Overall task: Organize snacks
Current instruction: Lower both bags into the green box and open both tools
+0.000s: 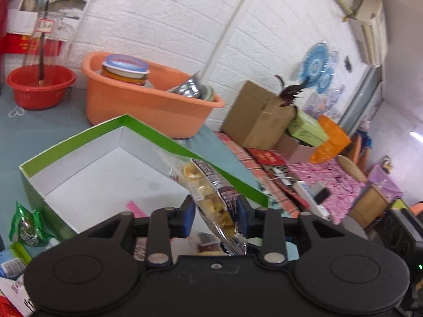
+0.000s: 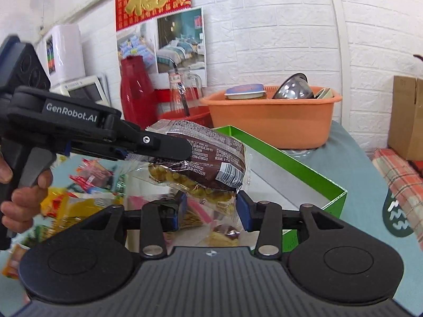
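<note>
- While the snack bag [image 2: 211, 158] hangs in the air over the near end of the green box [image 1: 158, 134], both tongs are gathered around it
- Left gripper [image 1: 215, 208]: released. The jaws stand apart with the bag tilted between the blue pads; no firm pinch shows
- Right gripper [image 2: 210, 208]: released. The jaws stand wide, and the lower corner of the bag sits between the pads without a visible squeeze
- Seen from the right wrist, the left gripper reaches in from the left, its near finger lying across the top of the bag; a hand [image 2: 23, 198] wraps its grip
- Bag: clear film with a dark brown printed panel and yellow pieces inside, barcode end toward the right
- Box: open, white inside, green rim, resting on the table [image 1: 53, 132] with one corner pointing at the far edge
- Box contents: a pink item [image 1: 136, 208] and a further packet [image 2: 224, 235] lie on the floor at the near end; the far end is bare white
- Orange tub [image 1: 148, 105]: at the far edge of the table, just behind the box, loaded with a lidded container and metal ware
- Red basin [image 1: 39, 89]: toward the far left corner, apart from the tub
- Loose packets [image 2: 79, 200]: piled on the table to the left of the box; a green packet [image 1: 25, 227] lies just beside its left wall
- Cardboard carton [image 1: 256, 116]: beyond the right edge of the table, against the wall
</note>
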`<state>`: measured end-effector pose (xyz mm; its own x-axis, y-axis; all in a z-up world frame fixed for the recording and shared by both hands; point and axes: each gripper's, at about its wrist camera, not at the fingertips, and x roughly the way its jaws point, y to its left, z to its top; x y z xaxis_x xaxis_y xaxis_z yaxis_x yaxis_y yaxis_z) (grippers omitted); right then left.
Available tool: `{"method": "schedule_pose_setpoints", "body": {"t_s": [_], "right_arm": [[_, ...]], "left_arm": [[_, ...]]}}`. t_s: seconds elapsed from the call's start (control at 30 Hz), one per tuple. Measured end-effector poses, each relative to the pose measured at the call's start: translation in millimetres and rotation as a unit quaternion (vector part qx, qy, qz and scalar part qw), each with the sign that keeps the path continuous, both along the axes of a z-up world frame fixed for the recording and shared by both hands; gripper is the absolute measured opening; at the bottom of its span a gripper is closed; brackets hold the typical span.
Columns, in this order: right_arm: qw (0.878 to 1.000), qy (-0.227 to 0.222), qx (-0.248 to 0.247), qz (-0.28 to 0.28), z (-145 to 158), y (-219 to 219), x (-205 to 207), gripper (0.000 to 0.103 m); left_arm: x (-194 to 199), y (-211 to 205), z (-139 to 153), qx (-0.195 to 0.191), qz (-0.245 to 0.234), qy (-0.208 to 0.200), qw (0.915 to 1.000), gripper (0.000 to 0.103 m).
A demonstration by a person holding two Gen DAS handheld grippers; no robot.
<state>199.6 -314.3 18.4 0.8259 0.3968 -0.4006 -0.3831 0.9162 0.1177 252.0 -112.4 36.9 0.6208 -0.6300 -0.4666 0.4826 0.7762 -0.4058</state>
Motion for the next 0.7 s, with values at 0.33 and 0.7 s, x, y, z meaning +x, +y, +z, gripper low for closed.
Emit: {"method": "schedule_pose_setpoints", "body": {"t_s": [0.33, 0.7], "right_arm": [[0.996, -0.055, -0.062, -0.017, -0.7, 10.2, -14.1, 0.103], [0.996, -0.090, -0.001, -0.005, 42.3, 20.2, -99.2, 0.103]], "left_arm": [[-19.2, 15.4, -0.2, 0.068, 0.061, -0.007, 0.9957, 0.103], [-103.7, 71.1, 16.7, 0.069, 0.096, -0.005, 0.9930, 0.103]]}}
